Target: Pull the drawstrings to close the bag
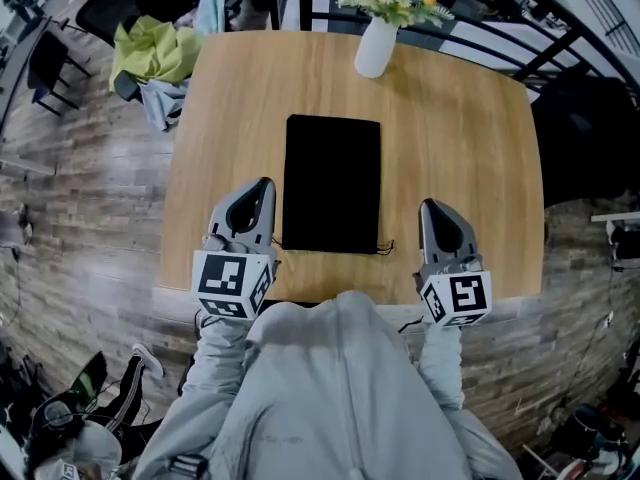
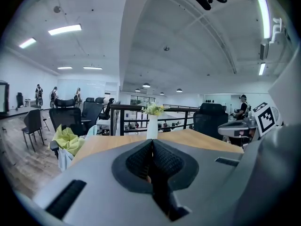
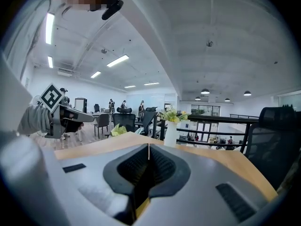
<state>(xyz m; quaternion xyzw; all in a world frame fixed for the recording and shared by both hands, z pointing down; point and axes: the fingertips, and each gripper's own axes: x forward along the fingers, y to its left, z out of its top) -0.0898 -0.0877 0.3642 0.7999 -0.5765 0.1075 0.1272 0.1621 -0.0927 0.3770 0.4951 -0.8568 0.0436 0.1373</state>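
Note:
A flat black drawstring bag [image 1: 332, 183] lies in the middle of the wooden table [image 1: 460, 148], its mouth toward me with thin cord ends [image 1: 385, 249] at the near corner. My left gripper [image 1: 264, 184] rests just left of the bag, shut with nothing in it. My right gripper [image 1: 428, 206] sits to the right of the bag, a short gap away, also shut and empty. In the left gripper view the jaws [image 2: 152, 141] meet tip to tip. In the right gripper view the jaws [image 3: 148, 146] are pressed together too. The bag is hidden in both gripper views.
A white vase with flowers [image 1: 378, 40] stands at the table's far edge, also seen as a vase [image 2: 152, 125] and a vase [image 3: 170, 132] beyond the jaws. A chair with yellow-green cloth [image 1: 150, 53] is off the far left corner. A black railing [image 1: 520, 28] runs behind.

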